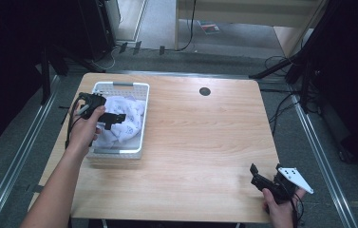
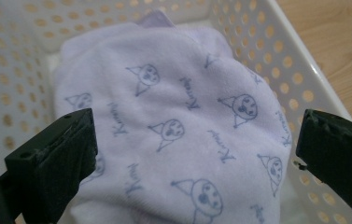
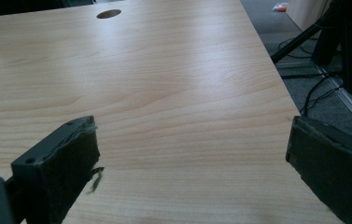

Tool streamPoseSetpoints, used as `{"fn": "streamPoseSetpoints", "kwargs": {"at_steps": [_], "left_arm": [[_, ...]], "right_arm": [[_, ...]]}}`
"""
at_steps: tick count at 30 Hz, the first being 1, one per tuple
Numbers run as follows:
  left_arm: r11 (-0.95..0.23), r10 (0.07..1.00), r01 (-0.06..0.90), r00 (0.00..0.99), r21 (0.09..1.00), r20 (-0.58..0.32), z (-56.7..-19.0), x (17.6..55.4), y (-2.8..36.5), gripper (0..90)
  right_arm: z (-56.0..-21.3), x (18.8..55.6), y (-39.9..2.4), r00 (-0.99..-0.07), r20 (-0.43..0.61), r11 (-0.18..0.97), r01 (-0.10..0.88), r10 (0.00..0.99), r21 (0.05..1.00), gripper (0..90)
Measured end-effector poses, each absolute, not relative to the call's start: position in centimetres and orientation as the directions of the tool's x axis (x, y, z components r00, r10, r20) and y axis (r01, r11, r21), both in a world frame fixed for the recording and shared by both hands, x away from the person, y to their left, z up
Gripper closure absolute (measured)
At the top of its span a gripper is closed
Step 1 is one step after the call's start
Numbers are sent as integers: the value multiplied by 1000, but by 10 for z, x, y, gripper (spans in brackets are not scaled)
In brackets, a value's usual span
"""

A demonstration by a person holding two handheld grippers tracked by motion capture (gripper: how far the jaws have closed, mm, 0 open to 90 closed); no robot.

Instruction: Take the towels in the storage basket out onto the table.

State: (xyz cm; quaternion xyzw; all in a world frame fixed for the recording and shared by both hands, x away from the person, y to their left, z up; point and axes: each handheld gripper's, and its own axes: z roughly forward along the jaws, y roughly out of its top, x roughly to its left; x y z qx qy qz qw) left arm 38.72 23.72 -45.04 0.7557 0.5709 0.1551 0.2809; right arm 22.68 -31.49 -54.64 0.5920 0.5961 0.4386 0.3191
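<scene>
High view: wooden table (image 1: pixel 200 137) on grey carpet (image 1: pixel 162 19).

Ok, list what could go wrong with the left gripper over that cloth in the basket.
1. The left gripper hangs open over the bunched lilac cloth; shutting shallow may pinch only a fold, so the cloth could slip out when lifted.
2. The white perforated basket looks light; if the cloth drags on its wall, the basket may tip or slide across the table.
3. The right gripper sits at the table's near right corner, probably too far to steady the basket.
</scene>
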Motion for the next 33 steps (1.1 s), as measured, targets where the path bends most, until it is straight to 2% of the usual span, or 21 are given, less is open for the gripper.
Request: {"fn": "streamPoseSetpoints", "kwargs": {"at_steps": [3, 7, 10, 20, 23, 25, 29, 33], "left_arm": [[-223, 948, 815, 308, 534, -75, -460, 399, 231, 0], [-196, 974, 866, 227, 460, -11, -477, 414, 230, 0], [-236, 966, 880, 258, 412, 3, -489, 418, 223, 0], [-237, 969, 890, 245, 389, 31, -499, 422, 221, 0], [-224, 973, 896, 229, 384, 33, -487, 421, 222, 0], [-206, 976, 885, 216, 417, 23, -476, 419, 224, 0], [-175, 984, 925, 171, 336, 43, -483, 427, 231, 0], [-157, 987, 932, 157, 327, 27, -494, 429, 231, 0]], "right_arm": [[-546, 227, -315, -94, 141, -88, 428, 986, 900, 26], [-546, 227, -315, -95, 142, -88, 427, 985, 900, 26], [-546, 226, -315, -95, 143, -89, 428, 985, 900, 26], [-546, 226, -315, -96, 143, -89, 426, 985, 900, 26], [-546, 226, -315, -95, 146, -92, 429, 985, 899, 26], [-546, 227, -315, -96, 143, -89, 427, 985, 900, 26], [-546, 227, -315, -93, 143, -89, 430, 985, 898, 26], [-546, 227, -315, -94, 144, -91, 427, 985, 900, 26]]}}
